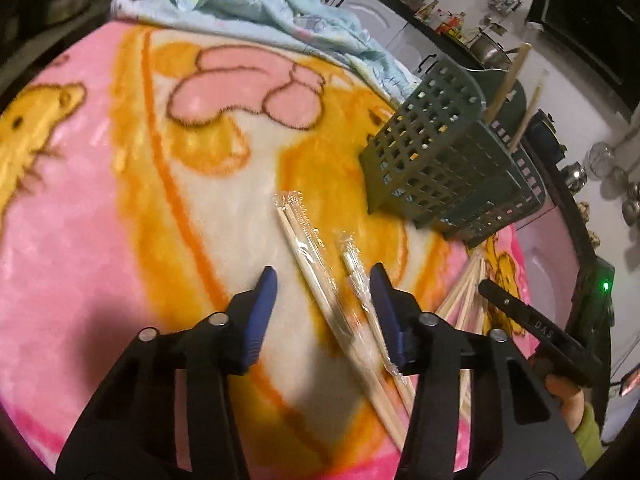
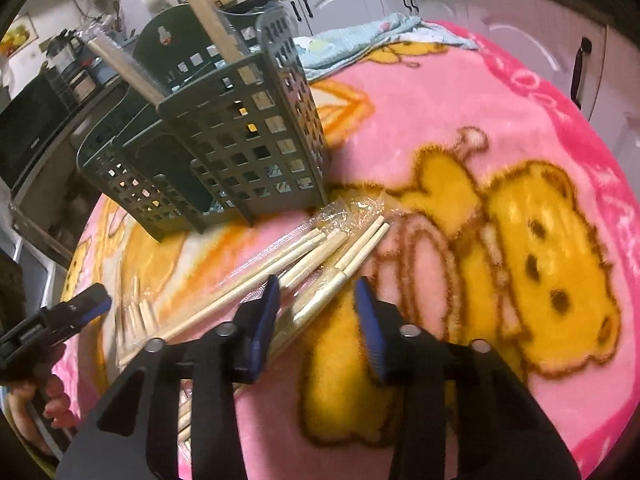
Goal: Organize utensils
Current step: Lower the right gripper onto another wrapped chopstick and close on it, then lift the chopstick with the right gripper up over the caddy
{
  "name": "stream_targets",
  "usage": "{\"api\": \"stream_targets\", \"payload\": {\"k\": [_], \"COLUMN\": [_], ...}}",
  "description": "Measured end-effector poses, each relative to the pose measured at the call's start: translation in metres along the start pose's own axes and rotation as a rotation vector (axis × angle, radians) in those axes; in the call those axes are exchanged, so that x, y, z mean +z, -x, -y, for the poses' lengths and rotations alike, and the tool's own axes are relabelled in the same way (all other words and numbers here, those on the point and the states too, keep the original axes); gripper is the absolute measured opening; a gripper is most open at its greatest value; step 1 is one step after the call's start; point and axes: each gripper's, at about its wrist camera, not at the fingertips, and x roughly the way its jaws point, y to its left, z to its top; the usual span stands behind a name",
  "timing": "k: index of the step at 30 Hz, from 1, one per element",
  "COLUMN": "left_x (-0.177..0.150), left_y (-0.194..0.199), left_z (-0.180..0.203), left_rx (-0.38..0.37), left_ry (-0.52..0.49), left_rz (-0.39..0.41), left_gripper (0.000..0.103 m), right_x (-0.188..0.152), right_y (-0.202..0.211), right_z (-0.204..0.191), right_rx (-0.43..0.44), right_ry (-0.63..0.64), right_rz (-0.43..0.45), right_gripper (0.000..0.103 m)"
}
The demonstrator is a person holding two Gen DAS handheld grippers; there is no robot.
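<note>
A dark green perforated utensil basket (image 1: pixel 440 152) (image 2: pixel 240 140) stands on a pink cartoon blanket (image 1: pixel 80 220) (image 2: pixel 500 92), with wrapped chopsticks (image 1: pixel 508 76) (image 2: pixel 208 16) upright inside it. My left gripper (image 1: pixel 324 280) hangs open just over two plastic-wrapped chopstick pairs (image 1: pixel 308 248), which lie between its blue pads without being pressed. My right gripper (image 2: pixel 318 286) is open above a pile of wrapped chopsticks (image 2: pixel 320 256) in front of the basket. The right gripper's black finger (image 1: pixel 516 312) shows at the side of the left wrist view.
A crumpled light-blue cloth (image 1: pixel 240 4) (image 2: pixel 380 28) lies at the blanket's far edge. Behind it run white cabinets and a dark counter (image 1: pixel 460 20) crowded with pots and bottles. A person's hand (image 2: pixel 52 400) holds the left gripper at lower left.
</note>
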Motion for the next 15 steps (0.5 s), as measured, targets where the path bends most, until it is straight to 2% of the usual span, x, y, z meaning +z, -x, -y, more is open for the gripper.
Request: {"api": "stream_targets", "payload": {"k": [10, 15], "left_x": [0.029, 0.037], "left_y": [-0.02, -0.027], "left_z": [-0.004, -0.005], "left_rx": [0.026, 0.081], "left_ry": [0.062, 0.049], "left_rz": [-0.014, -0.01], "left_gripper": [0.039, 0.02], "right_x": [0.001, 0.002], "right_y": [0.003, 0.007], "right_z": [0.014, 0.024], "right_rx": [0.053, 0.074], "right_ry": [-0.058, -0.085], "right_rz": [-0.009, -0.013], "right_gripper": [0.024, 0.017]}}
